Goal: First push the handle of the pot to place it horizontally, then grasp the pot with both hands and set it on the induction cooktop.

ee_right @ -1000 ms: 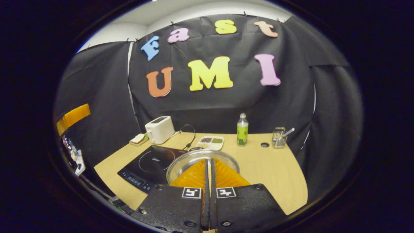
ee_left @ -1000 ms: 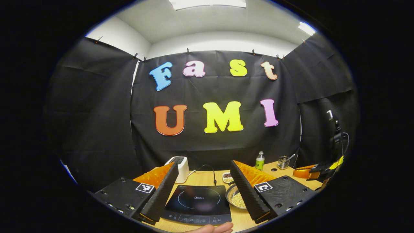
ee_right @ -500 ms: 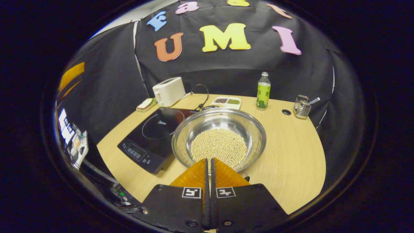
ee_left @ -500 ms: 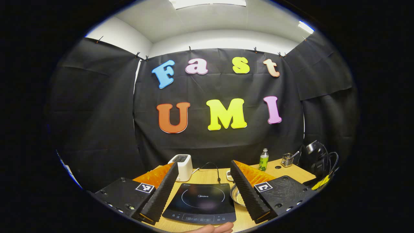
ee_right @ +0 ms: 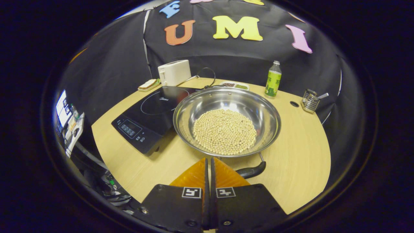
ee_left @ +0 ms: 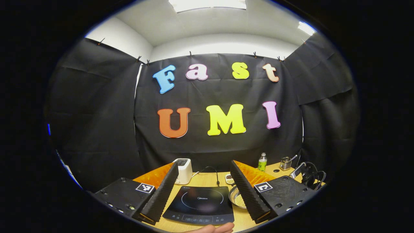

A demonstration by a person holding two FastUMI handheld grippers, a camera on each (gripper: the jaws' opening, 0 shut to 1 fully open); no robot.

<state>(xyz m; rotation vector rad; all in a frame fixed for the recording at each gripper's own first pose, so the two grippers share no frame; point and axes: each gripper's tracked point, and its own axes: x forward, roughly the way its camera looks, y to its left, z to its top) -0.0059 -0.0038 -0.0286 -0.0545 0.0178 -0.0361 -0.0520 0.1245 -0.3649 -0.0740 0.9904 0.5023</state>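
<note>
In the right gripper view the right gripper (ee_right: 208, 161) sits at the bottom centre of the frame with its two fingers pressed flat together, nothing between them. Its tips end just below the near rim of the pot (ee_right: 226, 121), a wide shiny steel pan in the middle of the frame holding a layer of pale round beans (ee_right: 224, 131). The pot's dark handle (ee_right: 251, 171) pokes out from under the near rim to the lower right, just beside the gripper's fingers; whether they touch cannot be told.

The pot rests on the wooden table (ee_right: 291, 161), its left rim overlapping the edge of the black induction cooktop (ee_right: 148, 113) at left centre. Faint writing sits inside the cooktop's ring, too small to make out here.

In the left gripper view the left gripper (ee_left: 204, 189) is spread wide at the bottom of the frame, holding nothing. Between its fingers lies the induction cooktop (ee_left: 200, 204), with the word "Midea" readable in its ring. The pot (ee_left: 236, 197) peeks out at lower centre-right, partly behind the right-hand finger. A hand (ee_left: 213, 228) shows at the very bottom edge.

Toward the back of the table stand a white toaster (ee_right: 174, 72), a green-labelled bottle (ee_right: 273, 80) and a wire holder (ee_right: 310, 101).
</note>
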